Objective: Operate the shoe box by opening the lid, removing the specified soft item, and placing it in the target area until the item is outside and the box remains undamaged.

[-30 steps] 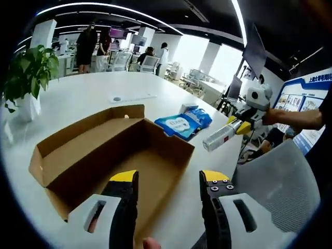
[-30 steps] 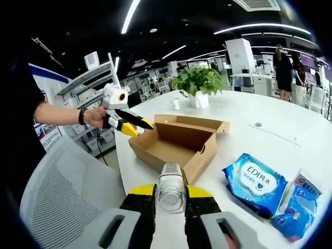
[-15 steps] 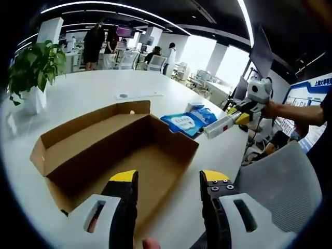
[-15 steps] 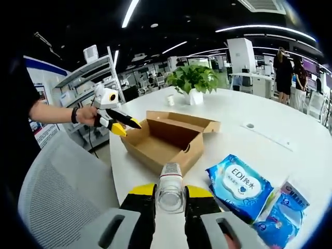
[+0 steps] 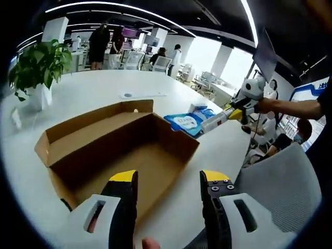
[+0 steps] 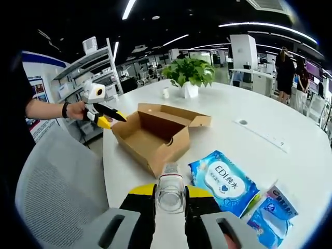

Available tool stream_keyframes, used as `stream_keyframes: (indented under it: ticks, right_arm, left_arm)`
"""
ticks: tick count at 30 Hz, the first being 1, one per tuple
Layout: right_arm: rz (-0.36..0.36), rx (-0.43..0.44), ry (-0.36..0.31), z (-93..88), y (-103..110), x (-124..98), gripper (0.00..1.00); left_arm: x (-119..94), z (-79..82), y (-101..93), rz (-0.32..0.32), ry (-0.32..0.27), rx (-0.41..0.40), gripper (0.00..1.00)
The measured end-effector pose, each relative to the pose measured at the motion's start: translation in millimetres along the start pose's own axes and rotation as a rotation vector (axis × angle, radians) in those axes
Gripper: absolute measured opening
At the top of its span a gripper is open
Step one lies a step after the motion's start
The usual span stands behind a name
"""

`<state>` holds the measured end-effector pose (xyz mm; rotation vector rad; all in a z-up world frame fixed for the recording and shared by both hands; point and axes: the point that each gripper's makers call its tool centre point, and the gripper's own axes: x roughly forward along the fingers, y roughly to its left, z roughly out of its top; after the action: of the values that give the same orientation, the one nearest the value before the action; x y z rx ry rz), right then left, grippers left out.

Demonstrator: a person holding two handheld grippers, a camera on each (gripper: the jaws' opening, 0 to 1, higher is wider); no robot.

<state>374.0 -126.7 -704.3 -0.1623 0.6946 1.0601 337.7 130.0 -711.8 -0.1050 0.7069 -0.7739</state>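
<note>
Gripping a clear bottle (image 6: 170, 189) between its jaws, the right gripper (image 6: 170, 203) hung over the white table (image 6: 290, 155), beside a blue wipes pack (image 6: 223, 179) marked "EDI". The open cardboard shoe box (image 5: 116, 150) lay empty before the left gripper (image 5: 168, 189), whose jaws stood wide apart.

Smaller blue packet (image 6: 270, 213) print too small to read, box (image 5: 119, 150) near wall hidden by gripper

White gripper (image 5: 168, 207) bodies, black yellow-tipped jaws; dark wristband (image 6: 65, 109); black sleeve
</note>
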Motion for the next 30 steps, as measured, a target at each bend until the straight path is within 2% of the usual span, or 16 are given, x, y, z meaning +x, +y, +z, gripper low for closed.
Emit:
stream_keyframes:
  ticks: [6,14,24,30]
  right_arm:
    - [0.0,-0.008,0.015,-0.8,-15.1,0.7,0.16]
    - [0.002,-0.049,0.063,0.7,-35.1,2.0,0.16]
    - [-0.012,-0.097,0.095,14.9,-65.2,1.2,0.16]
    - [-0.021,-0.131,0.121,22.6,-81.4,2.7,0.16]
  left_arm:
    - [-3.6,-7.7,-1.0,0.016,0.024,0.001,0.49]
    - [-5.7,-8.2,-0.7,0.031,0.023,-0.007,0.5]
    - [-4.0,-12.3,0.0,0.042,0.025,-0.019,0.5]
    - [-5.4,-9.1,1.4,0.049,0.014,-0.025,0.5]
